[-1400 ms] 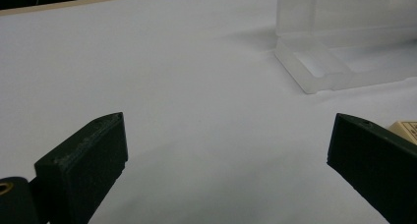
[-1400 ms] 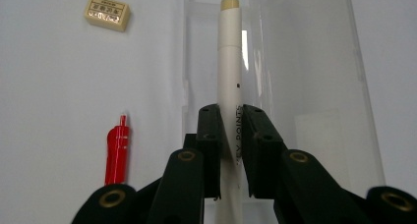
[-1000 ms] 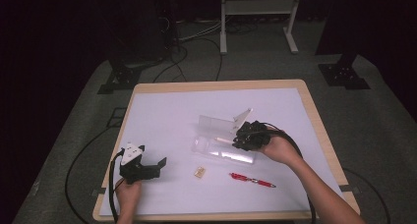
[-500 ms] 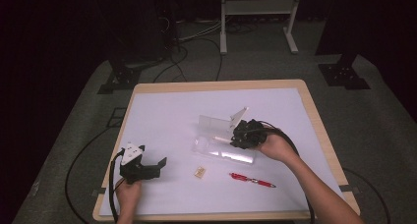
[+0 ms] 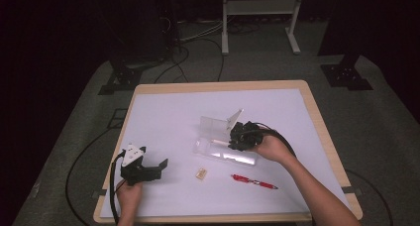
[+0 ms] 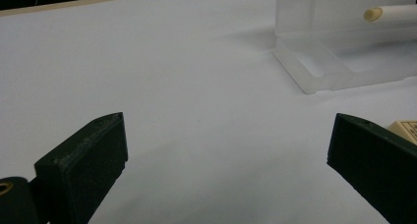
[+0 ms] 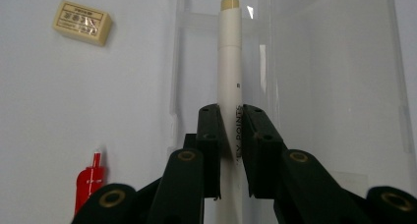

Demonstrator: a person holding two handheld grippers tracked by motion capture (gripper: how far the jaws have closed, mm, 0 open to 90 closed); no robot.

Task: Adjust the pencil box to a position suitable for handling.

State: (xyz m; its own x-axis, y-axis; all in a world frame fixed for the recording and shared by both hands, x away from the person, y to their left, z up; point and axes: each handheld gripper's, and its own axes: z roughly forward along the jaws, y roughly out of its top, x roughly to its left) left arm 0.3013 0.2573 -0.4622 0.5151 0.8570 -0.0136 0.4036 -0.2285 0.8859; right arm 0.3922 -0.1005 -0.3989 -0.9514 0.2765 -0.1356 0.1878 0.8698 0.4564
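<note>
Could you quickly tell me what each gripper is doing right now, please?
Left gripper: jaws wide open, holding nothing.
Right gripper: jaws closed on the white cylindrical pen.

Right claw (image 7: 231,135) clamped, left claw (image 6: 226,150) agape.

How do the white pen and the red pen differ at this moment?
The white pen is clamped between the jaws of the right gripper, while the red pen lies untouched on the table. The white pen is held over the clear plastic case; the red pen lies outside it, nearer the person. One is plain white with a cream end, the other bright red. Both are slim pens.
</note>
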